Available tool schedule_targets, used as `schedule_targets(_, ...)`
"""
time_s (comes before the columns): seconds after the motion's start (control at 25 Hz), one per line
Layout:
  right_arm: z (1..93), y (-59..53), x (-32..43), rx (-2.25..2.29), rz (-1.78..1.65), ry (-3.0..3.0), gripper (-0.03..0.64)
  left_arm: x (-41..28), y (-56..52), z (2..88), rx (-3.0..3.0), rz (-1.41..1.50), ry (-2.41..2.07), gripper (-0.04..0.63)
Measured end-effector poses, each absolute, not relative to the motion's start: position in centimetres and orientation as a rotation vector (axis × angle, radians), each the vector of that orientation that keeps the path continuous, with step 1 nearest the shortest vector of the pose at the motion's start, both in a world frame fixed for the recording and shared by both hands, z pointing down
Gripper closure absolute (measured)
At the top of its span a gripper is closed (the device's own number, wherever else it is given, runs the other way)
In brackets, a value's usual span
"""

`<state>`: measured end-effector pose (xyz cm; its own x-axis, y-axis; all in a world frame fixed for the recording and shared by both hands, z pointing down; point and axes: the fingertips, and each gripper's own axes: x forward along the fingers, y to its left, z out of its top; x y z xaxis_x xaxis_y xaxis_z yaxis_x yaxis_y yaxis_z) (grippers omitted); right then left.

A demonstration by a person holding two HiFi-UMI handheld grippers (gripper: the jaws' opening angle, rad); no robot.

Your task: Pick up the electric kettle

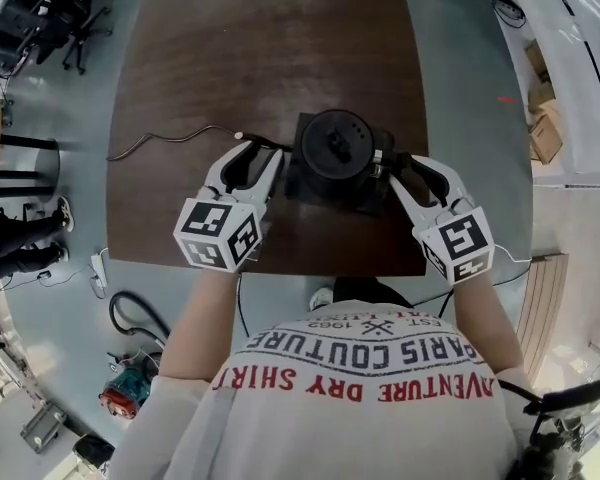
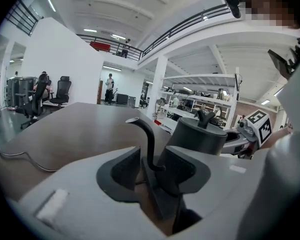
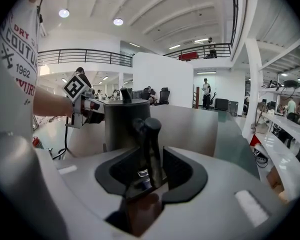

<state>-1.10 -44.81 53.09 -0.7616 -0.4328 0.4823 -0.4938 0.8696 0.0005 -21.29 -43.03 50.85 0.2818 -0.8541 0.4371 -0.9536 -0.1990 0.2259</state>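
Note:
A black electric kettle [image 1: 336,149] stands on its square base on the brown table [image 1: 240,38], right in front of me. My left gripper [image 1: 262,150] is at the kettle's left side. In the left gripper view its jaws [image 2: 151,166] stand open with the thin gooseneck spout [image 2: 148,141] rising between the pads, and the kettle body [image 2: 200,136] lies beyond. My right gripper [image 1: 393,165] is at the kettle's right side. In the right gripper view it [image 3: 149,166] is open around the upright black handle [image 3: 147,139], in front of the kettle body [image 3: 125,124].
A thin cable [image 1: 165,138] trails left across the table from the kettle. The table's near edge [image 1: 280,268] runs just under both grippers. On the floor to the left lie hoses and tools [image 1: 130,368]. Office chairs [image 2: 37,96] stand far off.

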Motion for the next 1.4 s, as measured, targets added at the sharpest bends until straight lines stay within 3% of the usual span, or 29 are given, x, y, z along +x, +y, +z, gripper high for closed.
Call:
schedule_targets(0.16, 53.4, -45.2, -1.1, 0.671, 0.176, -2.568, 0.503, -20.8, -43.6, 50.7, 2.133, 0.299, -1.627, 0.443)
schedule_targets(0.28, 53.4, -45.1, -1.5, 0.650, 0.174, -2.582, 0.511, -21.2, -43.7, 50.7, 2.149, 0.299, -1.657, 0.528)
schedule_targets(0.4, 53.4, -45.1, -1.5, 0.639, 0.177, -2.591, 0.512, -21.5, -43.9, 50.7, 2.149, 0.295, -1.677, 0.551)
schedule_targets(1.4, 51.7, -46.1, -1.6, 0.643, 0.040, -2.601, 0.523, -21.3, -44.5, 48.9, 2.127, 0.264, -1.693, 0.558)
